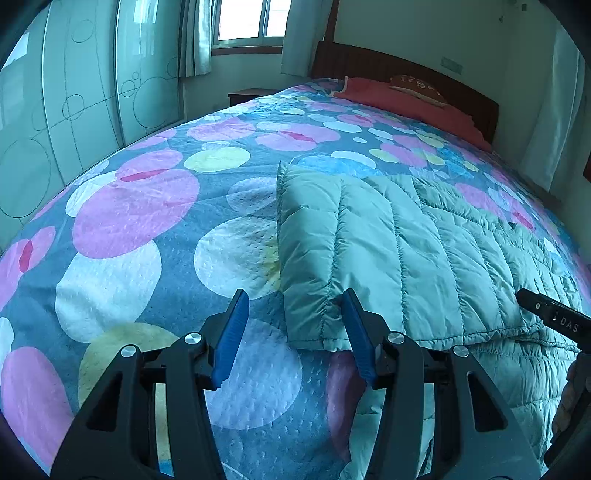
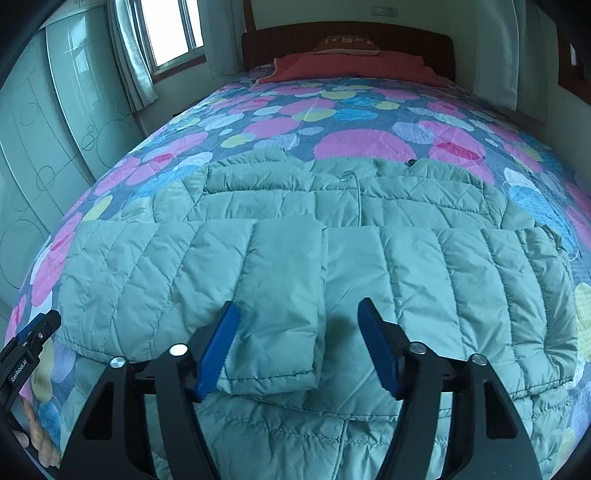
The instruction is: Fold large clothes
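On the bed, spread across a quilted bedspread (image 1: pixel 147 206) printed with pink, white, yellow and blue circles on a grey-blue ground: one pale green quilted puffer jacket (image 2: pixel 443 280), lying flat with its collar end toward the headboard (image 2: pixel 347 31). Both sleeves are folded inward across the body; the left sleeve's (image 2: pixel 280 295) cuff end lies on top near the jacket's middle, and the right sleeve (image 2: pixel 480 288) lies beside it. Left gripper (image 1: pixel 293 332): blue-padded jaws spread apart, holding nothing, positioned at the jacket's outer folded edge, with its right pad touching or just beside the fabric and its left pad over bare bedspread. Right gripper (image 2: pixel 297 343): jaws likewise spread and empty, set over the jacket's centre, the left pad resting against the folded sleeve's cuff, the right pad above the quilted body. Each gripper's black tip shows at the margin of the other's view. At the bed's far end: a red blanket or sheet (image 2: pixel 351 68) and a brown patterned pillow (image 2: pixel 347 44) against the dark wooden headboard. Left side of room: wardrobe (image 1: pixel 74 110) with frosted sliding doors bearing circle-and-line motifs. Far wall: window (image 1: pixel 251 18) with pale curtains.
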`<state>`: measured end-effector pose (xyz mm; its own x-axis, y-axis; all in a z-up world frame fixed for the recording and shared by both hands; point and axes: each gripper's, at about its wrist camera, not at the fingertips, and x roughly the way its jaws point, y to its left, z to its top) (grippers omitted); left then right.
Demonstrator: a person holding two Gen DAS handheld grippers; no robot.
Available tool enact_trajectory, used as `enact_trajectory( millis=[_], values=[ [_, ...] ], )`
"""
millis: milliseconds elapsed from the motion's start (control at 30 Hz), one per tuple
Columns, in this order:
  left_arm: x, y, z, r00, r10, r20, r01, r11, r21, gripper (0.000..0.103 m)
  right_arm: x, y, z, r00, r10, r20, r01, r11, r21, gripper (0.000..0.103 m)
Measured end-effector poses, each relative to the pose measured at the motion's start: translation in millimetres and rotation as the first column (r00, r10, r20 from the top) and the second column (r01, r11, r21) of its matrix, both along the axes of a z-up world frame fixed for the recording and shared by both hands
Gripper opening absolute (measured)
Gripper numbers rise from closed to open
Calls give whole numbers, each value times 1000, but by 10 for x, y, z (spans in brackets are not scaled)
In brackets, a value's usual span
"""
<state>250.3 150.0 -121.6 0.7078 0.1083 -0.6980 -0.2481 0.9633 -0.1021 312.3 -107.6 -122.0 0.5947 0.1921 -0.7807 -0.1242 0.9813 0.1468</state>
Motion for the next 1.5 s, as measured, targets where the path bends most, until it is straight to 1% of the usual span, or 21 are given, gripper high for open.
enact_trajectory(
  millis=[33,100,133,200,267,300,400,633,867,1167,1267,1500],
  values=[
    [8,-1,-5,1000,-2,-1,2,1000,-2,52,6,2,-23,1000,0,-9,0,1000,10,52],
    [29,-16,-19,1000,-4,-4,4,1000,-2,52,6,-5,-54,1000,4,-16,-3,1000,23,37],
    [38,-19,-23,1000,-4,-5,4,1000,-2,52,5,-5,-63,1000,4,-15,-4,1000,24,34],
    [51,-26,-24,1000,-3,-5,3,1000,-3,52,-22,-3,-65,1000,5,-6,-5,1000,24,22],
    [56,-31,-18,1000,-3,-2,3,1000,-5,53,-44,-33,-45,1000,6,6,-6,1000,29,13],
    [59,-36,-16,1000,-2,-2,2,1000,-4,53,-54,-51,-31,1000,4,12,-5,999,36,11],
    [68,-59,1,1000,-3,2,4,1000,-4,59,-82,-131,16,1000,-7,29,6,999,40,8],
    [103,-120,58,1000,-17,8,17,1000,-5,59,-131,-431,142,995,-57,80,57,998,0,7],
    [190,-252,97,999,-42,7,42,999,10,59,-186,-894,259,984,-127,125,134,990,-43,6],
    [422,-530,95,996,-89,-16,89,996,32,59,-201,-1524,149,967,-233,105,239,970,-51,6],
    [504,-618,77,994,-103,-26,104,994,31,59,-181,-1689,80,962,-260,85,264,964,-42,6],
    [680,-797,-59,990,-126,-68,130,990,61,59,-138,-1938,-98,956,-290,47,292,956,-34,6]
  ],
)
